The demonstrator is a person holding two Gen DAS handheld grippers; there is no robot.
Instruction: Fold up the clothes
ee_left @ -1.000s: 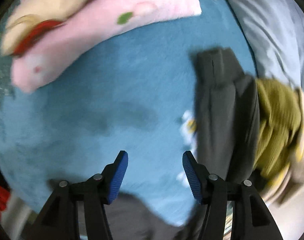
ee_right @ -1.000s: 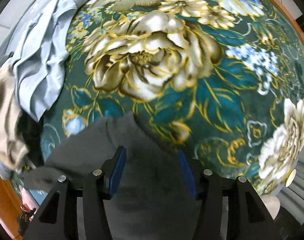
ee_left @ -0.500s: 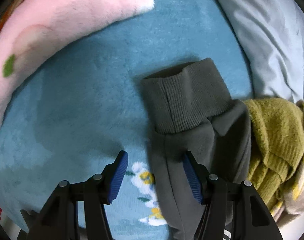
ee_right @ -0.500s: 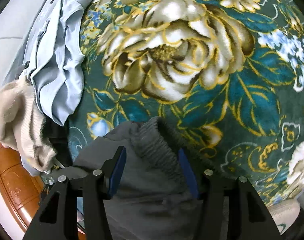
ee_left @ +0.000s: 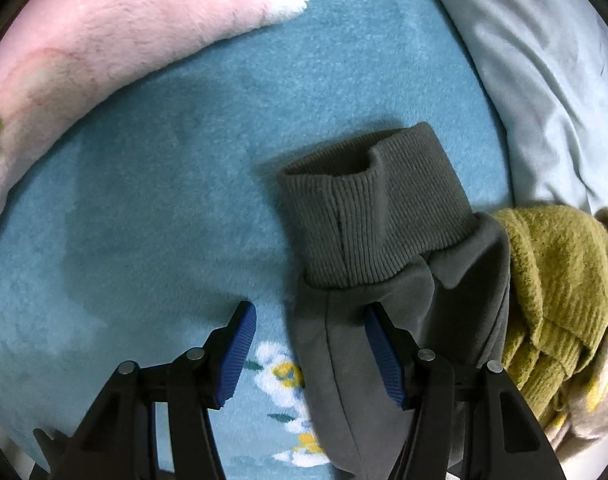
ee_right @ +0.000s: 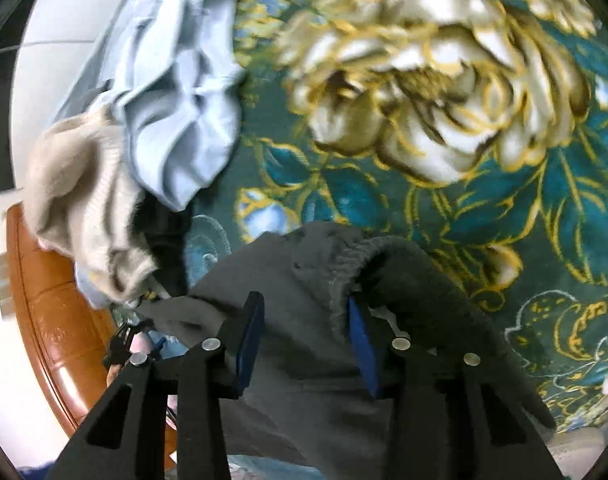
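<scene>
Teal floral blanket [ee_right: 484, 208] underneath, blue fleece [ee_left: 163, 200] on the left side. Grey sweatpants [ee_left: 384, 280] lie across both, beside an olive knit [ee_left: 556, 280] and a pale blue shirt [ee_right: 175, 92]. Soft, light, floppy; best held at ribbed cuff [ee_left: 376, 212] and waistband. Left claw [ee_left: 310, 356] open, straddling the leg edge; right claw [ee_right: 304, 344] open around waistband. No readable labels.

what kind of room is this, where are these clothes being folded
Probably a bedroom at home, on a bed: plush floral blanket, blue fleece blanket, loose pile of clothes beside the grey sweatpants, wooden frame.
</scene>
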